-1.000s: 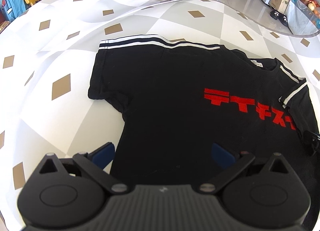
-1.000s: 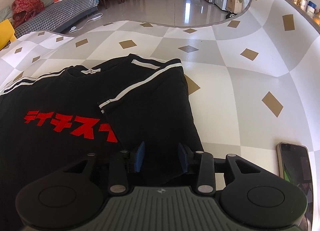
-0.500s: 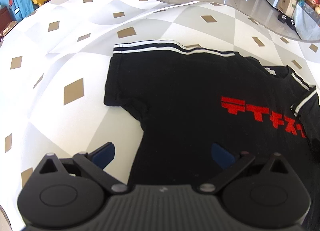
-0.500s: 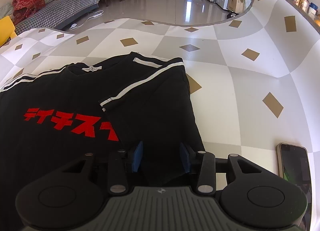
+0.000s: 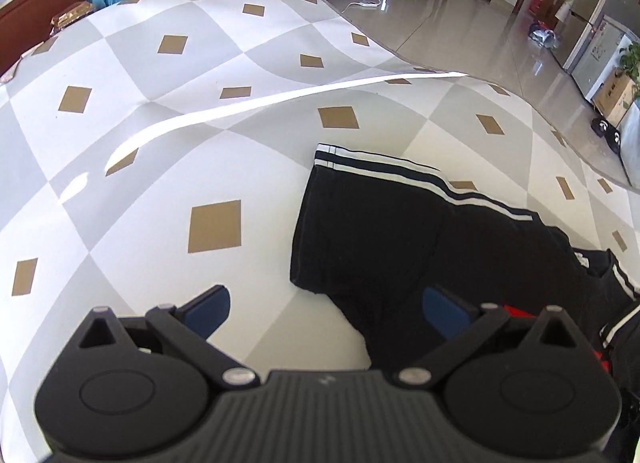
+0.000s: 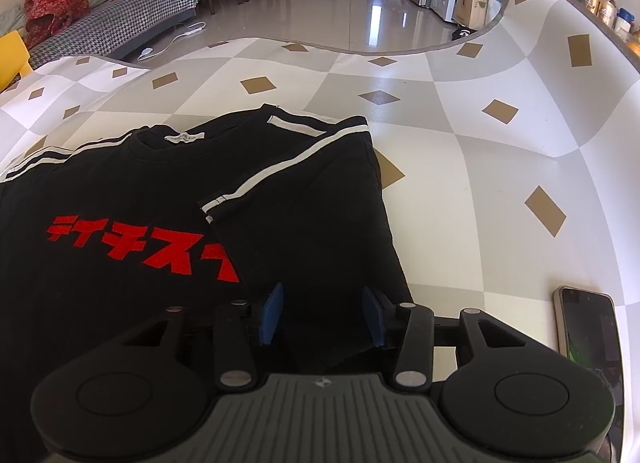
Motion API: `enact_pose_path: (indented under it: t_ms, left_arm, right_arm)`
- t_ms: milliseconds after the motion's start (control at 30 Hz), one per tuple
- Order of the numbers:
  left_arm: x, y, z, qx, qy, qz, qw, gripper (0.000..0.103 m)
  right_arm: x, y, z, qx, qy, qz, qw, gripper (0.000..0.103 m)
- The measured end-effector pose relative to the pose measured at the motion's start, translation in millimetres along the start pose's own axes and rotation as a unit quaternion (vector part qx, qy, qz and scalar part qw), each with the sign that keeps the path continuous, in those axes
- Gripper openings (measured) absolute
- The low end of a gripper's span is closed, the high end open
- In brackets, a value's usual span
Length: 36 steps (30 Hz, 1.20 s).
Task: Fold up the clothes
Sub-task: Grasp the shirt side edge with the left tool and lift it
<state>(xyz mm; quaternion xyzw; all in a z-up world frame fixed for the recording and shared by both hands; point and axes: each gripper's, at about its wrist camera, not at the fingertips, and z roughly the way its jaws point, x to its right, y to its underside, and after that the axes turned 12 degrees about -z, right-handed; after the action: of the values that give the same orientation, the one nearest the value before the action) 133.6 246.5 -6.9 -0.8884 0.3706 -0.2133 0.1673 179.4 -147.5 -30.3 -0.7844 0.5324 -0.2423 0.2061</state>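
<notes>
While my right gripper (image 6: 323, 313) hangs part-open over the T-shirt (image 6: 120, 283) near the table's (image 6: 460, 183) front edge, its right sleeve (image 6: 304, 199) lies folded inward; beyond my wide-open left gripper (image 5: 326, 309), the left sleeve (image 5: 360, 223) lies flat, unfolded.

In your left view, the black T-shirt (image 5: 400, 247) runs off the right edge, and its red lettering (image 5: 516, 309) is almost wholly hidden behind the left tongs (image 5: 326, 309). In your right view, the folded-over sleeve (image 6: 304, 207) covers the lettering's end, the neck label (image 6: 185, 137) is too small to read, and the phone (image 6: 588, 327) is partly hidden behind the tool body.
</notes>
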Motion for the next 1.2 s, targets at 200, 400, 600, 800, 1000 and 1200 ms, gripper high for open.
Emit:
enact_pose_path:
  t_ms: [200, 400, 600, 800, 1000, 1200]
  left_arm:
    - [-2, -12, 12, 0.008, -0.001, -0.011, 0.9999, 0.103]
    - [1, -17, 28, 0.002, -0.004, -0.016, 0.9999, 0.101]
    - [2, -20, 42, -0.005, -0.006, -0.022, 0.9997, 0.098]
    - [5, -20, 54, -0.009, -0.009, -0.018, 0.9997, 0.095]
    - [9, -20, 65, -0.009, -0.02, -0.009, 0.9997, 0.095]
    - [20, -16, 72, 0.004, -0.031, 0.018, 0.9993, 0.095]
  right_arm:
    - [-1, 0, 0, -0.001, 0.0, -0.001, 1.0, 0.044]
    - [-1, 0, -1, -0.001, 0.0, -0.002, 1.0, 0.045]
    - [-2, -1, -1, -0.003, 0.003, -0.003, 1.0, 0.045]
    - [-7, -3, -9, -0.012, 0.014, 0.007, 1.0, 0.045]
    - [-15, 4, -32, -0.021, -0.024, 0.076, 0.997, 0.045]
    - [-28, 15, -54, -0.023, -0.061, 0.095, 0.993, 0.045]
